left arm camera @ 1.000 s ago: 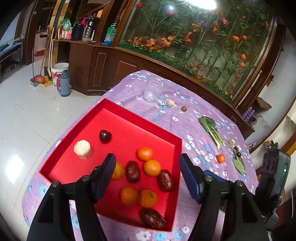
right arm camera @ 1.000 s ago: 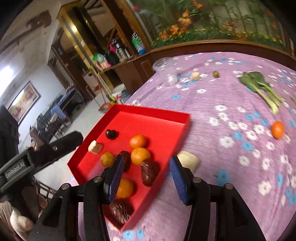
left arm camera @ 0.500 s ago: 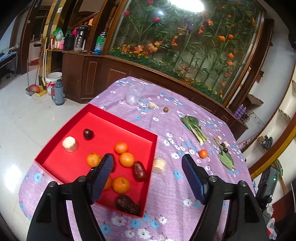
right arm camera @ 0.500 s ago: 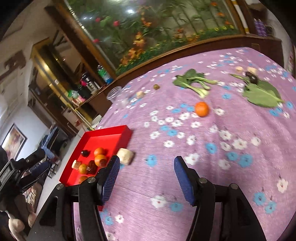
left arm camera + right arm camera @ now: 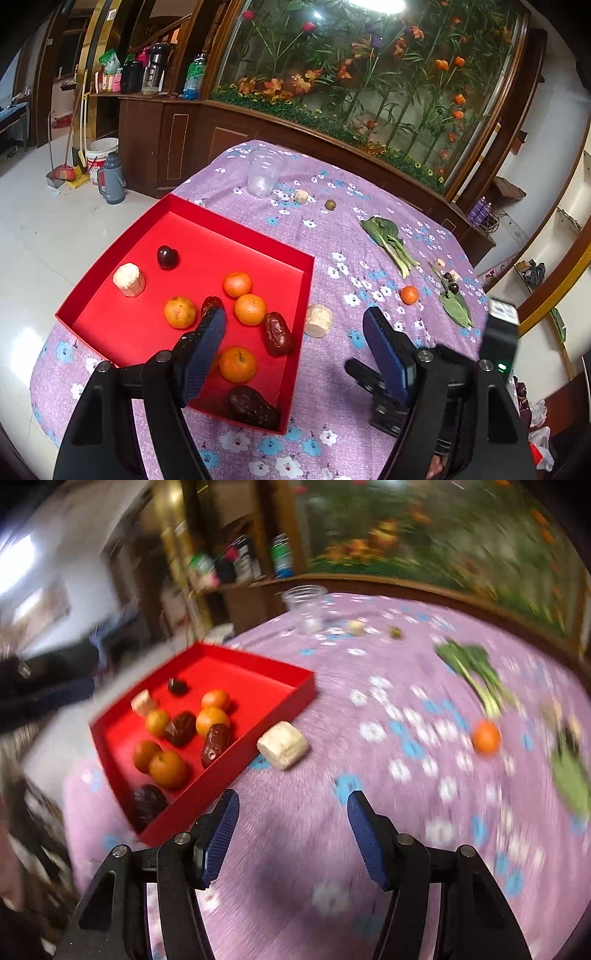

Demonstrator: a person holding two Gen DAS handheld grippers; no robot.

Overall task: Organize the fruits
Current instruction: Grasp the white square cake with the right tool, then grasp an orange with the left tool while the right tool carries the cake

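Note:
A red tray (image 5: 236,229) on the purple flowered tablecloth holds several oranges (image 5: 250,308), dark dates (image 5: 277,333), a dark plum (image 5: 167,256) and a pale chunk (image 5: 129,279). Another pale chunk (image 5: 318,320) lies on the cloth just right of the tray; it also shows in the right wrist view (image 5: 283,744). A loose orange (image 5: 409,295) lies further right, also in the right wrist view (image 5: 486,737). My left gripper (image 5: 293,339) is open and empty above the tray's near right corner. My right gripper (image 5: 291,821) is open and empty above the cloth near the tray (image 5: 291,686).
A clear plastic cup (image 5: 264,172), a small pale piece (image 5: 301,196) and a small green fruit (image 5: 330,204) sit at the far side. A leafy green (image 5: 388,238), a leaf (image 5: 456,308) and small dark fruits (image 5: 451,282) lie at the right. The table edge drops to the floor at left.
The left gripper has moved nearer the tray's right edge. The right gripper has swung back left toward the tray and the pale chunk; its view is motion-blurred. Both stayed open.

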